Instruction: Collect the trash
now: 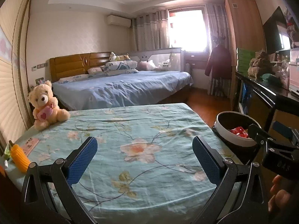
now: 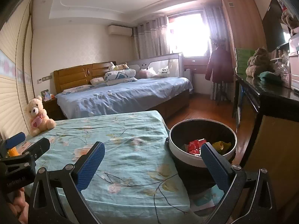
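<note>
Both claws are hanging wide apart and holding nothing over the floral-sheeted worktop [image 1: 130, 130]: the left claw [image 1: 144, 160] above its middle, the right claw [image 2: 152, 165] nearer the trash bin [image 2: 202, 160] beside the worktop's right edge. Red wrappers [image 2: 195, 145] and a yellow wrapper [image 2: 221, 145] are lying inside the bin.

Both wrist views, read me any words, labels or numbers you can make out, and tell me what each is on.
Nothing reads for certain.
Right gripper body: pale lettering, too blurred.
Left gripper body: small white lettering, too blurred.
Pink card on the table: dark marks, too small.
Bed rail: dark print, too small.
</note>
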Tool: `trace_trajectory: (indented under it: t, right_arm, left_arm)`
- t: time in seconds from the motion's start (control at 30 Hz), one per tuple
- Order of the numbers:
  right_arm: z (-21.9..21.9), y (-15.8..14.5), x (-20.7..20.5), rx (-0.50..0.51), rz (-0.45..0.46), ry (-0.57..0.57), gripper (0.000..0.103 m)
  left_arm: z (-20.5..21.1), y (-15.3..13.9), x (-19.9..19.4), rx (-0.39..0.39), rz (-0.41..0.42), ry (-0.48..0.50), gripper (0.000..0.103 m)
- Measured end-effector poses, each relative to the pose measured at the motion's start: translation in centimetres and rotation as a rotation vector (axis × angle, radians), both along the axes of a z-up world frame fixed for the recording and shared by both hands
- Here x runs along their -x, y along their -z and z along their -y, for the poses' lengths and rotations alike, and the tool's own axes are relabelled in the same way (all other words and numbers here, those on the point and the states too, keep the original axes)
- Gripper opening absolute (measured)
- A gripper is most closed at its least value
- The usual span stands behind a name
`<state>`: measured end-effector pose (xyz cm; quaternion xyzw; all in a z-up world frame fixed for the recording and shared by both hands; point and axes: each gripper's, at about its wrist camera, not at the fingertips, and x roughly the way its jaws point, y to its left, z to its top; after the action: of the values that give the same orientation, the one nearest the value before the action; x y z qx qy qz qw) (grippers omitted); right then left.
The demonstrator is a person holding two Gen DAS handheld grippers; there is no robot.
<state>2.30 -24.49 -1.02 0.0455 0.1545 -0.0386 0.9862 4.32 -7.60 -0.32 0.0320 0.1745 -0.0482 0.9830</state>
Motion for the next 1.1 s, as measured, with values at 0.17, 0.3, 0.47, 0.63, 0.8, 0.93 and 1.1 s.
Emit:
trace_trajectory:
  t: [0.17, 0.3, 0.47, 0.63, 0.8, 0.93, 1.1]
  right_arm:
    - [-0.08, 0.15, -0.06, -0.008, -0.008, -0.007, 0.103]
    - [-0.12, 0.2, -0.01, -0.005, -0.014, -0.006, 0.103]
    - [-0.12, 0.2, -0.05, -0.006, -0.015, -0.006, 0.103]
    - [-0.24, 0.16, 0.07, -0.008, -0.013, -0.008, 0.103]
    - [-0.42, 0.14, 0.03, -0.007, -0.014, -0.008, 0.103]
    - [-0.47, 0.13, 0.04, -0.005, -0.014, -0.009, 0.103]
    - [-0.53, 0.12, 0.04, -0.006, -0.014, -0.009, 0.103]
  left_arm:
    - [0.09, 0.18, -0.03, -0.001, -0.008, -0.002, 0.103]
    - [0.01, 0.15, -0.03, 0.0, -0.009, -0.005, 0.103]
    - [0.03, 0.13, -0.05, -0.005, -0.008, -0.007, 0.103]
    - [0.08, 0.06, -0.04, -0.001, -0.008, -0.009, 0.103]
    - [0.17, 0.1, -0.07, -0.003, -0.011, -0.008, 0.103]
    - [0.17, 0.15, -0.02, -0.004, -0.009, -0.009, 0.103]
    - [0.12, 0.28, 0.07, -0.005, -0.002, -0.015, 0.103]
